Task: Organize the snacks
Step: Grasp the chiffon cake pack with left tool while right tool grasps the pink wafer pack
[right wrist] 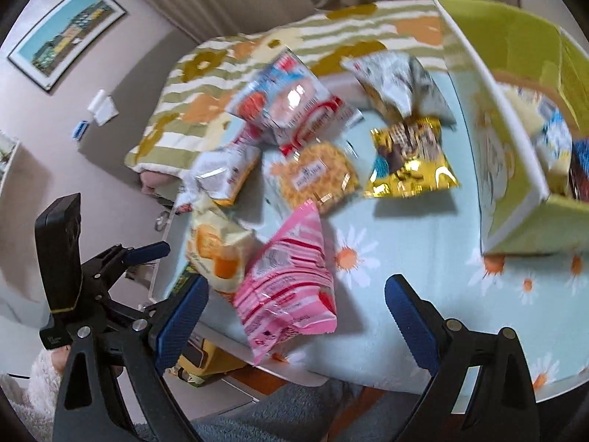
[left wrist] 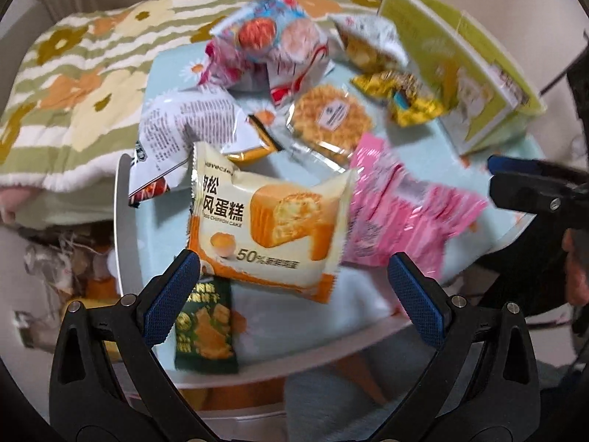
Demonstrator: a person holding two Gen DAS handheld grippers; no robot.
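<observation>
Several snack packs lie on a round table with a pale blue daisy cloth (left wrist: 368,313) (right wrist: 405,228). My left gripper (left wrist: 294,287) is open just in front of a cream chiffon cake pack (left wrist: 268,221), with a dark green pack (left wrist: 206,328) by its left finger. My right gripper (right wrist: 296,313) is open around the near end of a pink pack (right wrist: 287,287), also in the left wrist view (left wrist: 397,206). A gold pack (right wrist: 408,158), a round noodle cake (right wrist: 316,173) and a red-and-white pack (right wrist: 287,107) lie behind. A lime-green box (right wrist: 515,147) stands at the right and holds some snacks.
A flower-patterned blanket (left wrist: 73,84) lies on a sofa behind the table. The table's white rim (left wrist: 119,221) is at the left, with clutter on the floor below it. My left gripper shows at the left of the right wrist view (right wrist: 143,254). A framed picture (right wrist: 66,29) hangs on the wall.
</observation>
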